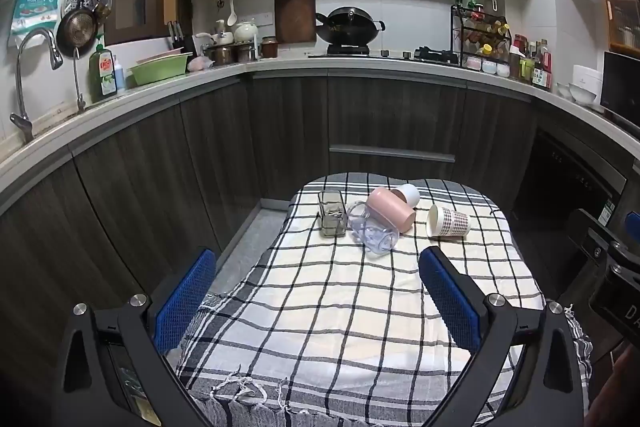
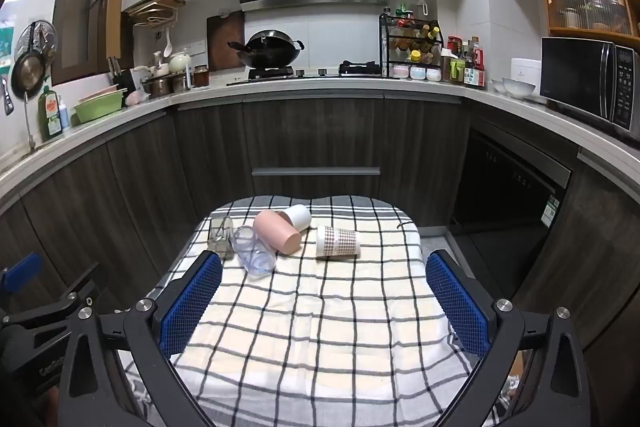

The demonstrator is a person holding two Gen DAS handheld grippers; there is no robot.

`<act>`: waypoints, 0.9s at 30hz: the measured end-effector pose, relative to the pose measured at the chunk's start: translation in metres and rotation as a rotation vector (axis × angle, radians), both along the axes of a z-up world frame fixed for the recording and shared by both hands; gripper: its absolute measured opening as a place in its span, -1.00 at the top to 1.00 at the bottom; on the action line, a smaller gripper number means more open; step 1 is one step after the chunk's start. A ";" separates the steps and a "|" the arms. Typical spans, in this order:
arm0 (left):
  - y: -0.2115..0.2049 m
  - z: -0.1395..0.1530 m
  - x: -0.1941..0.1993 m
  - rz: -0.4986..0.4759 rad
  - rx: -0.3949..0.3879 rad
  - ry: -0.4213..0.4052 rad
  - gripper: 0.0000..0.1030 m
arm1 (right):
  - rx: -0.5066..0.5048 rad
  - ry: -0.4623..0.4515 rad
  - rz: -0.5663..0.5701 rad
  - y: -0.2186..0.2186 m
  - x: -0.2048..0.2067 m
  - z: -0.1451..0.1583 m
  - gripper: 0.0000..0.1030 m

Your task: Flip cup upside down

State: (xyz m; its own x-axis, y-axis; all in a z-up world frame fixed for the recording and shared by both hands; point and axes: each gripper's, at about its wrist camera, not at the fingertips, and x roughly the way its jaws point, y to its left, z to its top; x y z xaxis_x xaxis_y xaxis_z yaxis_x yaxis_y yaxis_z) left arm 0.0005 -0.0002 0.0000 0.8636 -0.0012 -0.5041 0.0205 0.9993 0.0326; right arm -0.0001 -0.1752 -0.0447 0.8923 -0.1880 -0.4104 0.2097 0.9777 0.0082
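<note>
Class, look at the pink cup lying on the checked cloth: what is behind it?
Behind the pink cup lies a white cup on its side, touching it. Only its open end shows; the rest is hidden by the pink cup. Both rest on the checked cloth.

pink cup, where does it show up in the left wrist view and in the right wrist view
Left wrist view: the pink cup lies on its side at the far end of the checked cloth, right of centre.
Right wrist view: the pink cup lies left of centre.
Shared landmark: the patterned paper cup, to its right in both.
</note>
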 end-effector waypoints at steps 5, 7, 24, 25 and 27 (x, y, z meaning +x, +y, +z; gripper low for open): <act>0.000 0.000 0.000 0.000 -0.009 -0.001 -1.00 | 0.001 0.005 0.000 0.000 -0.001 0.000 -0.99; 0.000 0.000 0.000 -0.002 -0.008 -0.001 -1.00 | 0.003 0.007 0.001 0.000 0.000 0.000 -0.99; 0.000 -0.004 0.000 0.001 -0.014 0.000 -1.00 | 0.000 0.000 0.000 -0.001 0.001 -0.001 -0.99; 0.000 -0.004 -0.001 0.001 -0.014 0.000 -1.00 | 0.000 0.000 0.000 -0.001 0.001 -0.001 -0.99; 0.000 -0.004 -0.001 0.002 -0.014 -0.001 -1.00 | -0.001 0.001 0.000 0.000 0.001 -0.001 -0.99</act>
